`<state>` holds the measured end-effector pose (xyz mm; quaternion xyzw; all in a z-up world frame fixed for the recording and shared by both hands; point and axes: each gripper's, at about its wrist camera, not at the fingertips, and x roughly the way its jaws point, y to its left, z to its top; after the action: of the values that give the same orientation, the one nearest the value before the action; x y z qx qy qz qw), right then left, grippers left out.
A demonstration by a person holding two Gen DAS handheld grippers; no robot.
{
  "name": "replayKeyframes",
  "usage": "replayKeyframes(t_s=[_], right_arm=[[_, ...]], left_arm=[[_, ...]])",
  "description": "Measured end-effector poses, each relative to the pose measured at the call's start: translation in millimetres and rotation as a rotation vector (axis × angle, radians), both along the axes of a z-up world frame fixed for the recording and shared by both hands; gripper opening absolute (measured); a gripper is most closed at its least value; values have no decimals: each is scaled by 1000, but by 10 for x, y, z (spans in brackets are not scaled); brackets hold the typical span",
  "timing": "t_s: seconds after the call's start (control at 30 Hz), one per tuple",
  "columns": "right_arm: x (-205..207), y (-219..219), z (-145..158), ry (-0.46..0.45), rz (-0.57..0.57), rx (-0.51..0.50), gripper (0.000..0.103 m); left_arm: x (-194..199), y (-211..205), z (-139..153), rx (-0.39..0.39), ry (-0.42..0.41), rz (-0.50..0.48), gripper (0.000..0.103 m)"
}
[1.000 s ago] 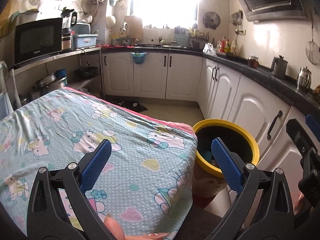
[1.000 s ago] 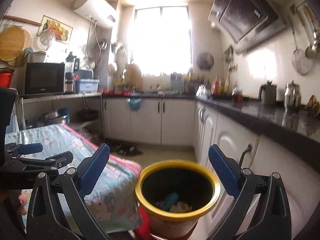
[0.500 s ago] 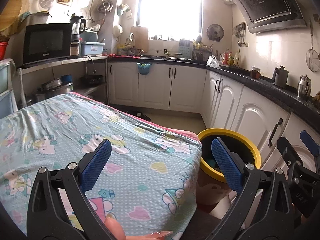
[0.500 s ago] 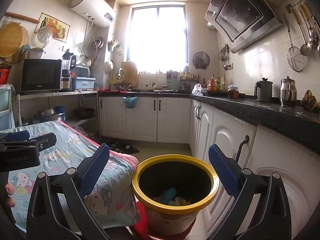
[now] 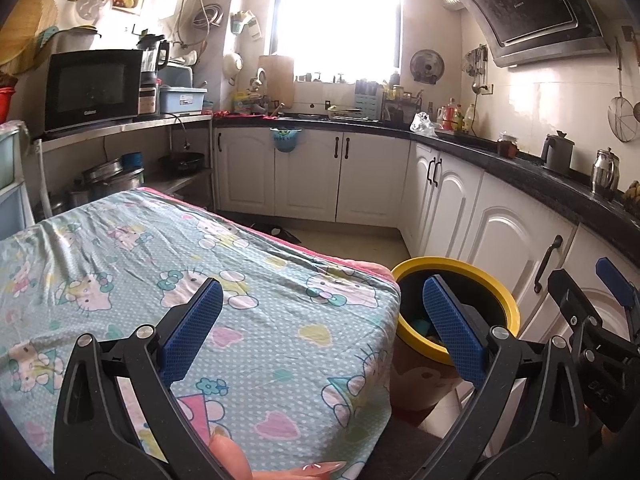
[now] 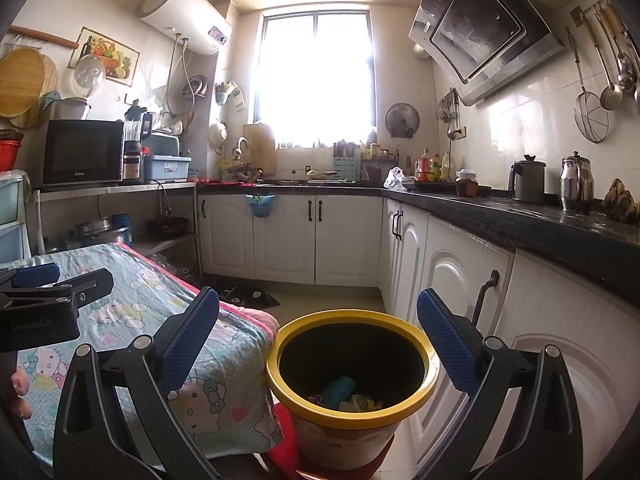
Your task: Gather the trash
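Both claws are hanging wide apart and carrying nothing: the left claw (image 5: 322,330) is hovering over the near corner of the cloth-covered counter (image 5: 132,264), the right claw (image 6: 318,338) is pointing straight down at the mouth of the yellow-rimmed trash bin (image 6: 428,356). The bin is standing on the floor just beside the counter's corner, against the white cabinet doors (image 6: 448,280), on something red that I cannot identify. Inside it, trash (image 6: 344,394) is already lying at the bottom: a teal piece and some pale and purplish scraps, not clear enough to name. The cartoon-cat cloth is showing no loose litter anywhere in either view; only wrinkles and print. A fingertip (image 5: 228,456) of the person is resting at the counter's near edge. Judgement: the collecting looks finished or nearly so, since what trash is visible is sitting in the bin and neither claw is gripping anything. What is left, if anything, would be out of these views, such as the part of the counter hidden under the left claw's arms, or the floor. The black kitchen worktop (image 6: 540,220) along the wall is holding kettles and jars, not obvious trash.
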<state>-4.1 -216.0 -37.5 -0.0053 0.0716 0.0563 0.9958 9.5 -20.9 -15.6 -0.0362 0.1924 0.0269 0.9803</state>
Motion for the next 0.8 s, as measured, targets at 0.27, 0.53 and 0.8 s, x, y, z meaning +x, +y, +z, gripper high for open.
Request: replayKeyframes(t_s=[0.27, 0.53, 0.8], right_arm=[[0, -2, 0, 1, -1, 0, 97], [12, -2, -9, 6, -2, 1, 97], [10, -3, -9, 6, -2, 2, 97]], left_arm=[[-15, -4, -1, 2, -5, 1, 92], [-8, -1, 1, 2, -5, 0, 92], [-9, -8, 3, 2, -4, -3, 92]])
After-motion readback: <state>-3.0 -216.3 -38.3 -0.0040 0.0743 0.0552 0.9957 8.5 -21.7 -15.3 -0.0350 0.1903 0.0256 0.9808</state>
